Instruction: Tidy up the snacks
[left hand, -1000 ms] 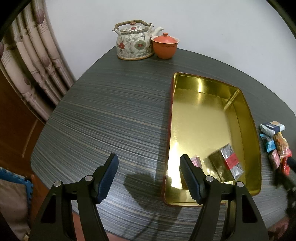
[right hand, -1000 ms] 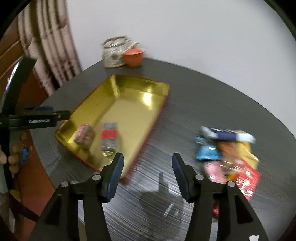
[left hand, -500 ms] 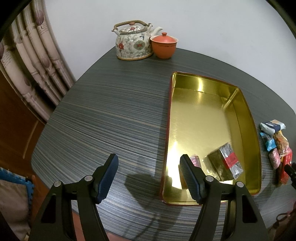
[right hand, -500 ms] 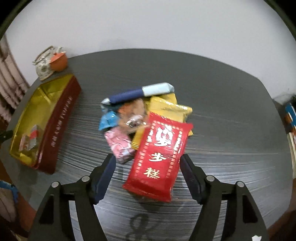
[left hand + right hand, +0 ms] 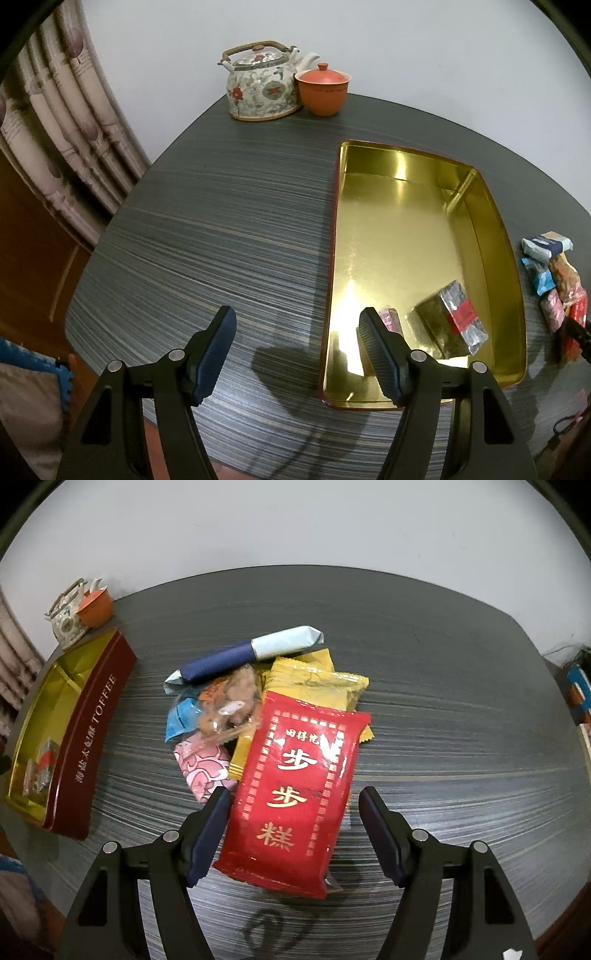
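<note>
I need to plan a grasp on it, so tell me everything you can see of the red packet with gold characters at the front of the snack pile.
The red packet is a flat, glossy, sealed rectangular pouch with gold Chinese characters inside a gold dotted border. It lies face up, slightly tilted, on the dark striped table. Its far end overlaps a yellow packet; a pink wrapped sweet sits against its left edge. Its near end lies between the fingers of the right gripper, whose jaws stand open, pads not pressing it.

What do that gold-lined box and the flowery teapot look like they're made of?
The gold-lined rectangular box looks like thin metal, probably tinplate: its inside is mirror-shiny and throws bright reflections, and its outside is glossy dark red with printed lettering. The flower-patterned teapot looks like glazed ceramic with a smooth painted surface; its arched handle seems wrapped in cane or rattan.
</note>
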Action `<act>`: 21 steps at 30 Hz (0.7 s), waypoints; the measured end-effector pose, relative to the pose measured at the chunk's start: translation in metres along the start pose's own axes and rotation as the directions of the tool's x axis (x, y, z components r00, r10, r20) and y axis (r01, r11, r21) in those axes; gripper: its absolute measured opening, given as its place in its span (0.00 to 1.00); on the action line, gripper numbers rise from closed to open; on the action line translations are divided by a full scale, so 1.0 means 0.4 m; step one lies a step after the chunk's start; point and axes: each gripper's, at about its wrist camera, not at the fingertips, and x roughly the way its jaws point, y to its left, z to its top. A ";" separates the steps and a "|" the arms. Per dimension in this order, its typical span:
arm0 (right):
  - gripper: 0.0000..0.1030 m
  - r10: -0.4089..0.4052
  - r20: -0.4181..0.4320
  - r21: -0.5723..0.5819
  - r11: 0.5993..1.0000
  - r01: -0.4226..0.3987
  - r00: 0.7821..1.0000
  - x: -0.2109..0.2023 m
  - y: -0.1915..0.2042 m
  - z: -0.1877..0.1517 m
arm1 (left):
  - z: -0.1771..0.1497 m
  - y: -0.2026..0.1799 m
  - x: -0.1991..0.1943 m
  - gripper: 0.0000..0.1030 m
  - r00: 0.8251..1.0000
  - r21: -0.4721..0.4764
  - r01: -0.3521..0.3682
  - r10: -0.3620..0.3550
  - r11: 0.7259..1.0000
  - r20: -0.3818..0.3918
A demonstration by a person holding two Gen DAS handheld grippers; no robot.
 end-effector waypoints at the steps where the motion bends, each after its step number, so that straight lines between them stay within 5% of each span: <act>1: 0.64 0.012 -0.003 0.003 1.000 -0.012 1.000 0.000 -0.005 -0.002 | -0.001 -0.003 -0.002 0.67 1.000 0.005 -0.002 0.002 1.000 0.002; 8: 0.44 0.041 0.002 -0.024 0.999 -0.041 0.999 -0.014 -0.019 -0.020 | -0.007 -0.018 -0.005 0.68 1.000 0.035 -0.008 0.008 0.999 0.007; 21: 0.43 0.016 0.042 -0.122 0.993 -0.011 0.999 -0.086 -0.110 -0.048 | -0.026 -0.113 -0.049 0.68 0.998 0.121 0.045 -0.050 0.992 0.032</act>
